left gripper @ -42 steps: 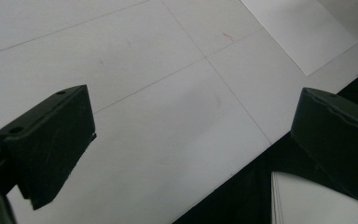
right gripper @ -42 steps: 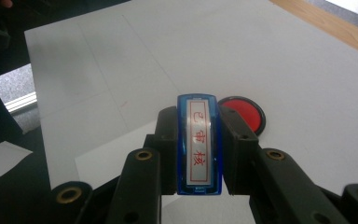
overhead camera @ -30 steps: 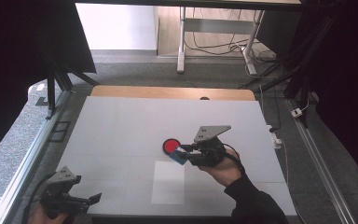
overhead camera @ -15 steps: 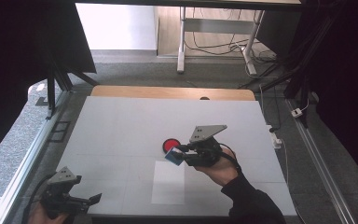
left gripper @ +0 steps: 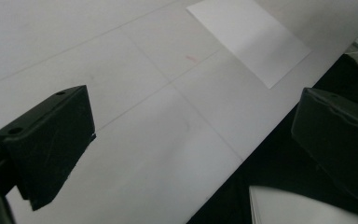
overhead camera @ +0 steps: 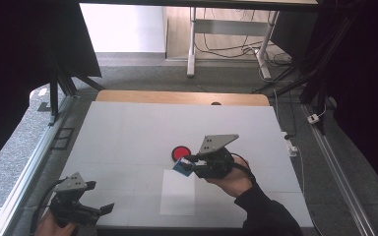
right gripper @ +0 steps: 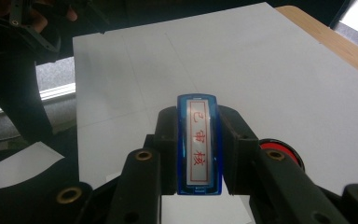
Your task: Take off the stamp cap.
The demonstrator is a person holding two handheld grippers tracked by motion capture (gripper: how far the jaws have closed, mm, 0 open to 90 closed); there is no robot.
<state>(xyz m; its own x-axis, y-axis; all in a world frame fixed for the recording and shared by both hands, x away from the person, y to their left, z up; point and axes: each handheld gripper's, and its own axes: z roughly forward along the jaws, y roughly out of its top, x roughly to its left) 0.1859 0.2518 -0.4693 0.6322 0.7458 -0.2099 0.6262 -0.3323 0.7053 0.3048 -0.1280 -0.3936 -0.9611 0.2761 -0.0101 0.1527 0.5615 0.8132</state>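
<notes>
The right hand-held gripper [overhead camera: 189, 164] has its jaws closed on a blue stamp [right gripper: 198, 147], one black jaw on each long side. In the right gripper view the stamp's long axis runs straight out along the jaws, and its face, a white strip with red characters, is turned up toward that camera. So the stamp is off the table [overhead camera: 128, 132], carried in the grip.

From the high view, the held stamp [overhead camera: 181, 167] hangs between two things: a red ink pad [overhead camera: 180, 153] just beyond it toward the far edge, and a white sheet of paper [overhead camera: 178, 199] just on the near side, its top edge almost under the stamp. The move to come probably turns on this: the pad and the paper lie in opposite directions from the stamp, both close, and its face looks to need turning downward first.

The left hand-held gripper [overhead camera: 103, 209] rests at the near left corner of the table, jaws standing wide apart with nothing between them, well apart from the paper. The right hand is plainly the nearer one.
</notes>
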